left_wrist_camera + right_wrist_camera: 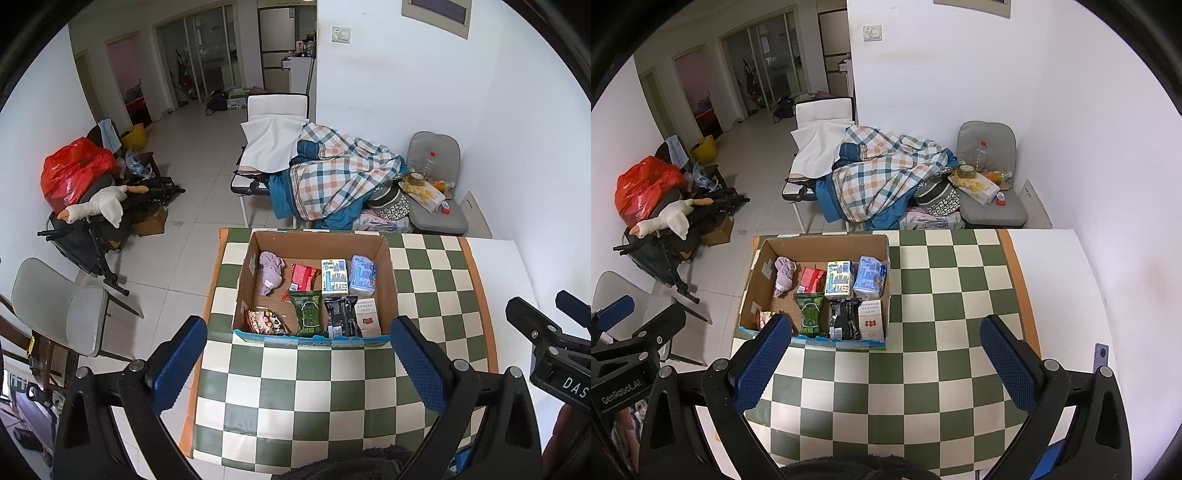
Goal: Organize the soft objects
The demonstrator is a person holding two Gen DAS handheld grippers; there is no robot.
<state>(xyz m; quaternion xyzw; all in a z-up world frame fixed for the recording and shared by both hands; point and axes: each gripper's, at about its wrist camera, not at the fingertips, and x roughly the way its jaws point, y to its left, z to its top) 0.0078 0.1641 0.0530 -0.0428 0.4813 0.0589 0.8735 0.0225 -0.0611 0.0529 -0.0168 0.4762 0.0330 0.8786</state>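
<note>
A cardboard box (388, 254) (764, 258) stands on the green-and-white checked tablecloth (295, 398) (942, 295). Inside lie a lilac cloth (271, 271) (785, 275), a red packet (303, 277), two tissue packs (334, 277) (362, 275), a green pack (304, 314) (809, 314), a black pack (341, 317), a white pack (367, 317) and a printed snack bag (264, 321). My left gripper (299, 350) hangs open just in front of the box, holding nothing. My right gripper (886, 354) is open over the bare cloth to the box's right, also holding nothing.
Beyond the table, a bench carries a plaid quilt (332, 170) (879, 173). A grey cushioned chair (436, 206) holds a bottle and packets in the corner. A stroller with a plush goose (99, 206) and a red bag stands left. A grey chair (62, 306) sits near the table's left side.
</note>
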